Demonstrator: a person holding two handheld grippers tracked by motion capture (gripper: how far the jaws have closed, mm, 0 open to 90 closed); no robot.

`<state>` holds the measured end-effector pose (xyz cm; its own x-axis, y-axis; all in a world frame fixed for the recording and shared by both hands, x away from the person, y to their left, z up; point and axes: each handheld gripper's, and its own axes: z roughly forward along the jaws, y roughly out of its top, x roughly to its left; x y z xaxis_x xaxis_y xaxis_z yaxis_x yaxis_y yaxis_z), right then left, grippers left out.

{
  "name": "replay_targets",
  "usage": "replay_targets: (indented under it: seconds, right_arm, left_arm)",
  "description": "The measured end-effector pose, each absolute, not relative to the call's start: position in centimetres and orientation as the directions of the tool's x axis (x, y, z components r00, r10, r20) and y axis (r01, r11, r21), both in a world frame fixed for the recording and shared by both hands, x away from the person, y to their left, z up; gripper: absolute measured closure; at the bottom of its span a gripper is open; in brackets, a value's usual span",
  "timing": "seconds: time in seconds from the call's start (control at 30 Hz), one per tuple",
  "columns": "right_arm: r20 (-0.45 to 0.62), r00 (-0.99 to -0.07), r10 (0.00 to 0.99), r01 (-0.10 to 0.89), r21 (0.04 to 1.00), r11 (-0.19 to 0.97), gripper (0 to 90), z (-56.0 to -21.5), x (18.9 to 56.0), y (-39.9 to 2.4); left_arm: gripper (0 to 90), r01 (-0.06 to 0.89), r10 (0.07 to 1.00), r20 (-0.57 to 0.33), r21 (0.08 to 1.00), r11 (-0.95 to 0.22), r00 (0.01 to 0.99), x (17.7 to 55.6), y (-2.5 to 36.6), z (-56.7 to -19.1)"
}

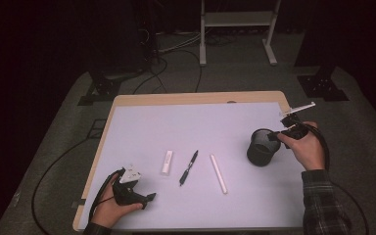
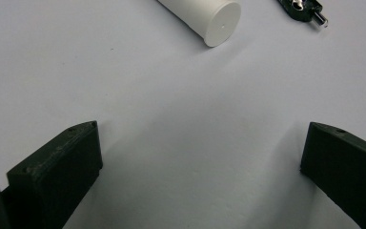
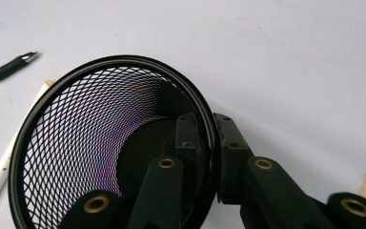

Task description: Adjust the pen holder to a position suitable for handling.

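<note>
At the far left of the high view we see the left gripper [image 1: 149, 197] resting low on the bench [image 1: 142, 122] in the person's left hand [image 1: 108, 208], near the front edge. In the left gripper view its jaws stand spread wide apart with bare white surface between them; nothing is in them.

Moving right, three things lie in a loose row on the white bench top, each apart from the others: a short white cap-like piece [image 1: 167, 162], a black pen [image 1: 189, 167], and a long white stick [image 1: 219, 173] lying at a slant. The left gripper view catches the round end of a white cylinder [image 2: 205, 20] and the metal tip of the pen [image 2: 305, 9] at its top edge, well ahead of the jaws.

Farther right stands the black mesh cup [image 1: 262, 147], upright on the bench near its right side. The right gripper [image 1: 277, 136], held in the person's right hand [image 1: 306, 147], meets it at the rim. In the right gripper view we see the jaws pressed together on the cup wall [image 3: 124, 143], one jaw inside the cup and the other outside, pinching the rim between them. The pen [image 3: 9, 69] and the white stick [image 3: 0, 176] show beyond the cup at that view's left.
</note>
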<state>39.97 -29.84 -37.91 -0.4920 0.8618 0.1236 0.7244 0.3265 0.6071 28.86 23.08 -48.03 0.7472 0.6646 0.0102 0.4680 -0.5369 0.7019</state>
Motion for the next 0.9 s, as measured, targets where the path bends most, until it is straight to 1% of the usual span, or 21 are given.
replay_targets:
  seconds: [0.33,0.57,0.9]
  right_arm:
    - [0.112,-0.529,0.841,0.697,0.622,0.356,81.3,-37.1,38.8,-28.5]
    - [0.129,-0.558,0.820,0.680,0.637,0.362,81.3,-37.0,38.0,-27.3]
    - [0.114,-0.604,0.789,0.651,0.642,0.406,81.3,-36.8,37.2,-25.4]
  left_arm:
    - [0.0,0.466,0.664,0.013,0.702,-0.539,0.748,28.9,23.1,-48.0]
    - [0.0,0.467,0.665,0.011,0.703,-0.536,0.747,28.9,23.1,-48.0]
    - [0.0,0.469,0.667,0.008,0.704,-0.533,0.745,28.8,23.0,-48.1]
